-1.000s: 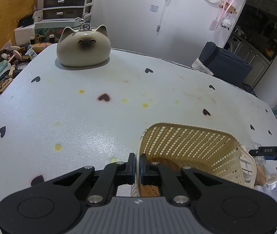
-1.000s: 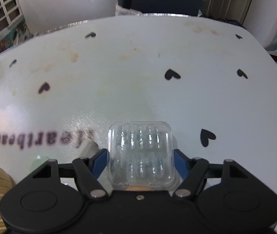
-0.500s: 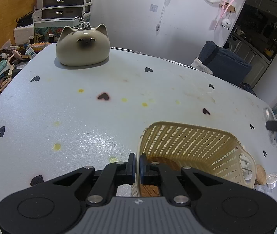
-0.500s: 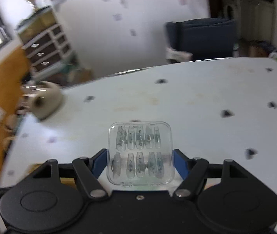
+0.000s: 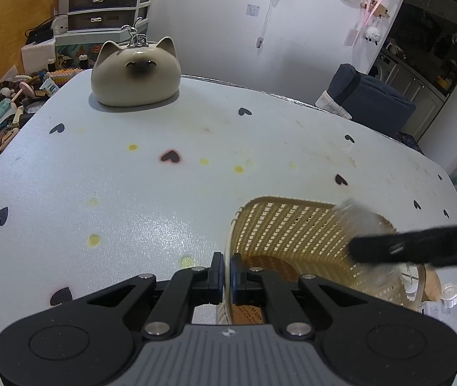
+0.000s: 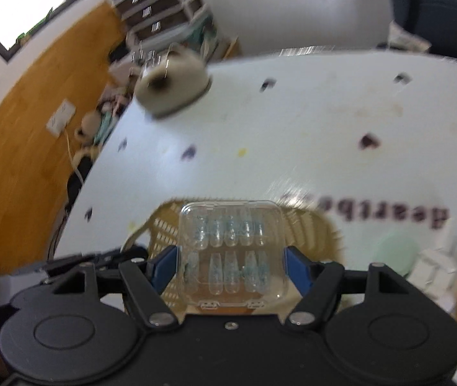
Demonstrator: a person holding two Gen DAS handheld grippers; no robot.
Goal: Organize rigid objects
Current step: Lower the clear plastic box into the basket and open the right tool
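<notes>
Left claw (image 5: 227, 270): pinched tight on the near rim of the woven plastic basket (image 5: 296, 234), one finger outside the wall and one inside.
Right claw (image 6: 231, 257): closed on a clear press-on nail case (image 6: 231, 251), its blue pads pressing the case's two side edges.
Nail case position: held in the air over the basket's open top (in the left wrist view it shows only as a pale blur at the far right rim, with the right claw's black body crossing in front).
Basket: cream, perforated walls, standing on the white worktop (image 5: 170, 199) near its front edge; something brown lies on its floor.
Beside the basket: a small white cap (image 5: 451, 291) and a tan wooden piece (image 5: 432, 284) on the worktop to its right.
Far end: a cat-shaped ceramic piece (image 5: 135, 75) sits well apart from the basket.
</notes>
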